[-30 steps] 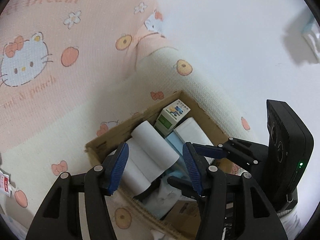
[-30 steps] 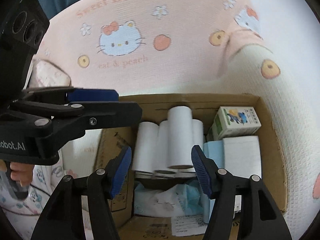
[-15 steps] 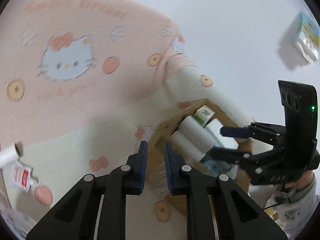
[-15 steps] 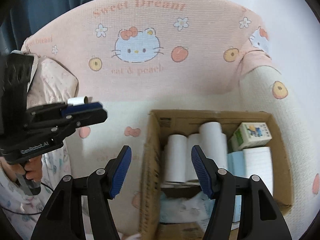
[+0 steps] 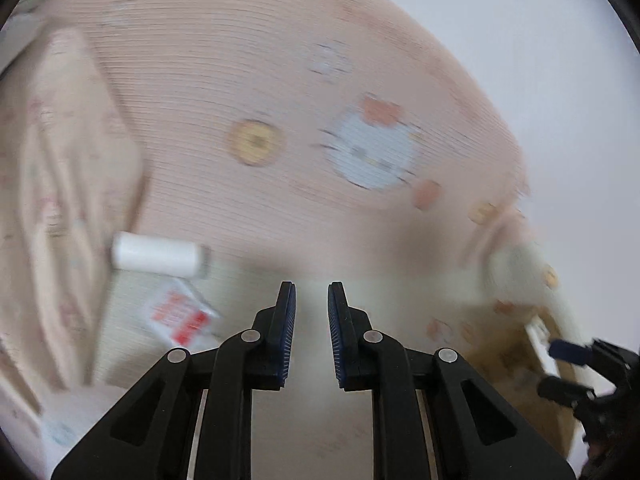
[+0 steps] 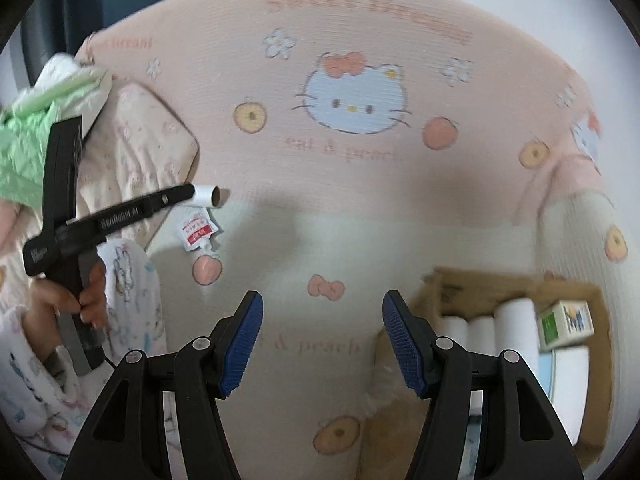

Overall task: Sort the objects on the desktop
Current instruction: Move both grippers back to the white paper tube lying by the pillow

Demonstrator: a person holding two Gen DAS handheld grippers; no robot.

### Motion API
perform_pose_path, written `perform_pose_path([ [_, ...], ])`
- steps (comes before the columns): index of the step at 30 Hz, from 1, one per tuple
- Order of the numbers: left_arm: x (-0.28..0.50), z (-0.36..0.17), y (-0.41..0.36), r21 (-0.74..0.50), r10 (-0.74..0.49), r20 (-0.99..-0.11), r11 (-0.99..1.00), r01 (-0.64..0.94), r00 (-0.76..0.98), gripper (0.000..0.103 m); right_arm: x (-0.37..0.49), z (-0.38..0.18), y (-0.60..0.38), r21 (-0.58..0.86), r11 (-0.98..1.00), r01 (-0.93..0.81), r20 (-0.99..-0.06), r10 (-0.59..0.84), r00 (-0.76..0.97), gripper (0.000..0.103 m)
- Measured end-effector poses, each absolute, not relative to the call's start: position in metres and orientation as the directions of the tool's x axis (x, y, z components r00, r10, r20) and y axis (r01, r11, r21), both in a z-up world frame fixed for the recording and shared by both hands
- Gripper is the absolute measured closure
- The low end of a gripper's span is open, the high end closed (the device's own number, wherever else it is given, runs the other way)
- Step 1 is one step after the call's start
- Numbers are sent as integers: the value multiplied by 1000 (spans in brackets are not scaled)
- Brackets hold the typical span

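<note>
In the left wrist view a white paper roll [image 5: 160,258] lies on the pink cartoon-cat blanket, with a white-and-red packet [image 5: 180,312] just below it. My left gripper [image 5: 310,286] hangs right of both, its jaws a narrow gap apart with nothing between them. From the right wrist view the left gripper [image 6: 184,192] has its tip beside the roll [image 6: 210,196], above the packet [image 6: 198,232]. My right gripper [image 6: 322,344] stands open and empty over the blanket. The cardboard box [image 6: 480,292] at lower right holds white rolls [image 6: 516,328] and a green-and-white carton [image 6: 566,324].
A patterned pillow [image 6: 140,140] and a green quilted cloth [image 6: 32,140] lie at the left edge. A person's hand [image 6: 80,300] grips the left tool's handle. A raised cream bolster [image 6: 580,240] runs behind the box. The left wrist view is blurred.
My left gripper swung left, away from the box to the roll and packet, and its jaws narrowed from wide. My right gripper moved left off the box, which now sits lower right.
</note>
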State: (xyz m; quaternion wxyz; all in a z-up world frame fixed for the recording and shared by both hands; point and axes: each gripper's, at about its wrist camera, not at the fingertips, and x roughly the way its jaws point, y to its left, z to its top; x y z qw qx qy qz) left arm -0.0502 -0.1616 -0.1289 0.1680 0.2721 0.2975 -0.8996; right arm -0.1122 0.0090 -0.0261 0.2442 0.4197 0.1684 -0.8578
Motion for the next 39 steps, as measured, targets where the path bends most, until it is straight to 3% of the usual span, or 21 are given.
perform_pose_path([
  [3, -47, -134, -185, -397, -252, -610, -724, 565, -751, 84, -117, -38, -18, -100, -805, 585, -806, -278, -522, 43],
  [7, -37, -143, -221, -533, -275, -593, -571, 625, -757, 84, -123, -60, -63, -99, -773, 627, -820, -293, -492, 43],
  [9, -34, -149, -234, -525, -314, -603, -536, 661, -734, 77, -123, -69, -86, -97, -746, 659, -816, -320, -481, 43],
  [11, -31, -157, -242, -539, -324, -604, -507, 673, -728, 50, -127, -77, -106, -84, -718, 691, -815, -350, -462, 43],
  [14, -11, -173, -261, -679, -274, -560, -390, 622, -782, 42, -138, -92, -129, -89, -703, 706, -820, -351, -452, 43],
  [16, -4, -180, -269, -698, -282, -566, -336, 633, -774, 39, -148, -101, -138, -82, -704, 706, -833, -340, -436, 43],
  [28, -21, -208, -310, -668, -262, -674, -183, 722, -690, 39, -222, -162, -173, 155, -733, 662, -899, -383, -214, 43],
  [35, -33, -219, -312, -646, -195, -715, -183, 741, -671, 66, -244, -173, -204, 165, -677, 717, -887, -420, -193, 43],
  [39, -56, -221, -304, -622, -159, -730, -249, 742, -665, 67, -253, -181, -219, 169, -659, 733, -891, -420, -173, 43],
])
